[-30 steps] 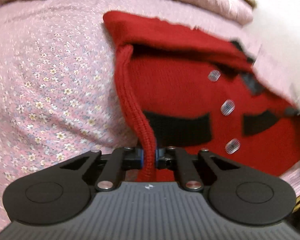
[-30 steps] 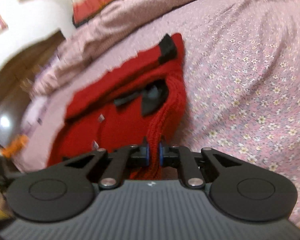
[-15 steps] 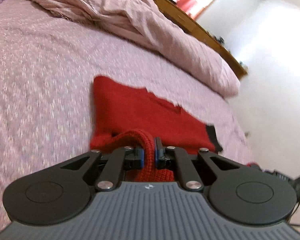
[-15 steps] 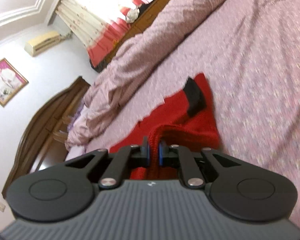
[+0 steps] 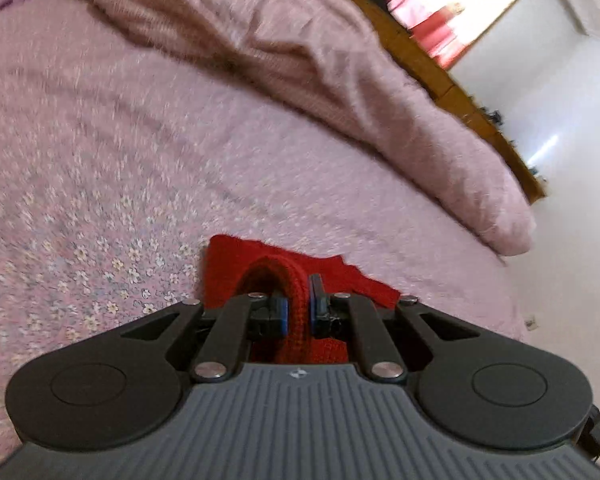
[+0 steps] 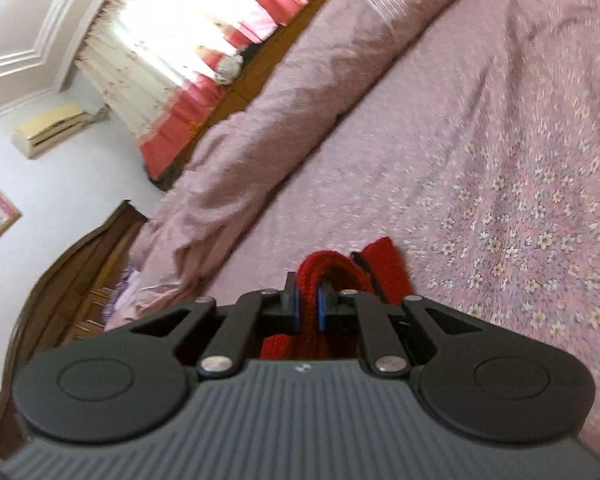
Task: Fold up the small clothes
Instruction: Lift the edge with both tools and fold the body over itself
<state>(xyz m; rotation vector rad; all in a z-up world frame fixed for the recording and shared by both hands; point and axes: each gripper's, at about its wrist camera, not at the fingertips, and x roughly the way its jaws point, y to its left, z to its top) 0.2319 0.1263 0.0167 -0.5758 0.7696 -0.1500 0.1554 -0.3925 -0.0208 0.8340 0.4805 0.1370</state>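
Note:
A small red knitted cardigan (image 5: 236, 264) lies on the pink flowered bedsheet (image 5: 100, 208). My left gripper (image 5: 298, 304) is shut on its ribbed red hem, which arches up between the blue pads. In the right wrist view my right gripper (image 6: 308, 306) is shut on another stretch of the same ribbed hem of the cardigan (image 6: 384, 258), whose black trim shows just beyond. Most of the garment is hidden under the gripper bodies in both views.
A rolled pink quilt (image 5: 340, 92) runs along the far side of the bed, also in the right wrist view as the quilt (image 6: 300, 112). Behind it are a wooden bed frame (image 5: 452, 92), red-and-white curtains (image 6: 204, 60) and a wooden headboard (image 6: 80, 272).
Both grippers have carried the hem away from me over the cardigan. The buttoned front with its black pockets is now out of sight, and only a narrow red strip shows beyond the fingers.

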